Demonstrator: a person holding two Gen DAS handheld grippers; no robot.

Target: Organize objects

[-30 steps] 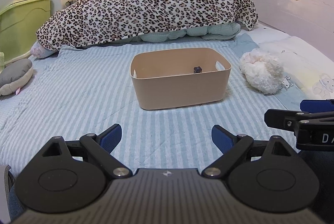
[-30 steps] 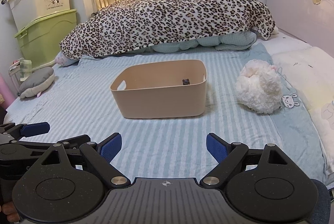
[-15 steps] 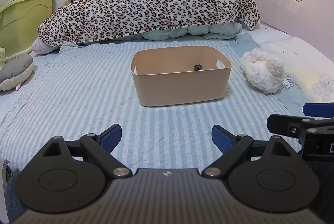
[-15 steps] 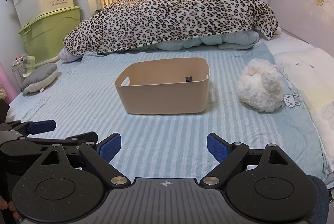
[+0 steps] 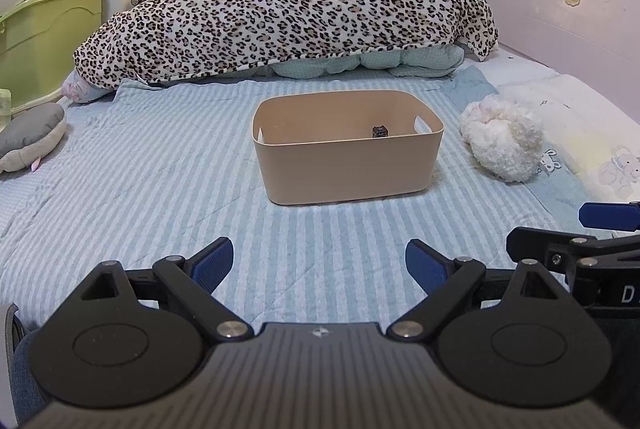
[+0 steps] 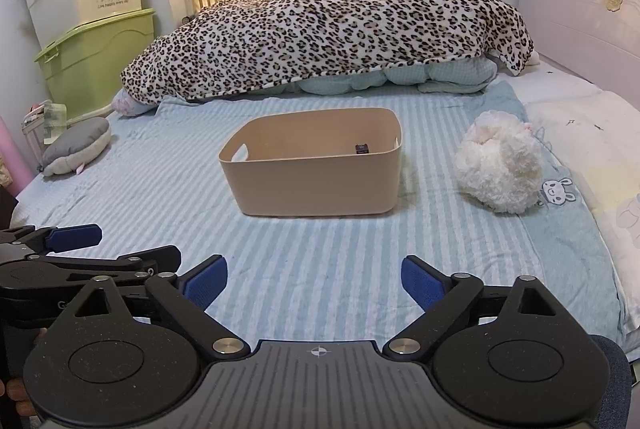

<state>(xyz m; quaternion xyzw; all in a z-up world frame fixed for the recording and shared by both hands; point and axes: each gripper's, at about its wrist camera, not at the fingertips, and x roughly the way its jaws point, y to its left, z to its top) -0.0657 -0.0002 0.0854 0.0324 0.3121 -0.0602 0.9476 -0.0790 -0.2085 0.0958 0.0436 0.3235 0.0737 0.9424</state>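
A beige plastic bin (image 5: pixel 352 169) (image 6: pixel 316 185) stands on the striped blue bed sheet, with a small dark cube (image 5: pixel 380 131) (image 6: pixel 362 148) inside near its right wall. A white fluffy plush toy (image 5: pixel 502 141) (image 6: pixel 498 167) lies to the right of the bin. A grey plush (image 5: pixel 30 139) (image 6: pixel 76 145) lies at the bed's left edge. My left gripper (image 5: pixel 319 265) is open and empty, well short of the bin. My right gripper (image 6: pixel 314 279) is open and empty, beside the left one.
A leopard-print blanket (image 5: pixel 280 21) is heaped over a quilt at the back. Green and cream storage boxes (image 6: pixel 96 61) with a suitcase on top stand at the left wall. A pale headboard (image 6: pixel 580 9) and pillows (image 6: pixel 592 149) run along the right.
Both grippers have drawn back and risen slightly, so the bin looks a little farther away. Both stay open and empty.
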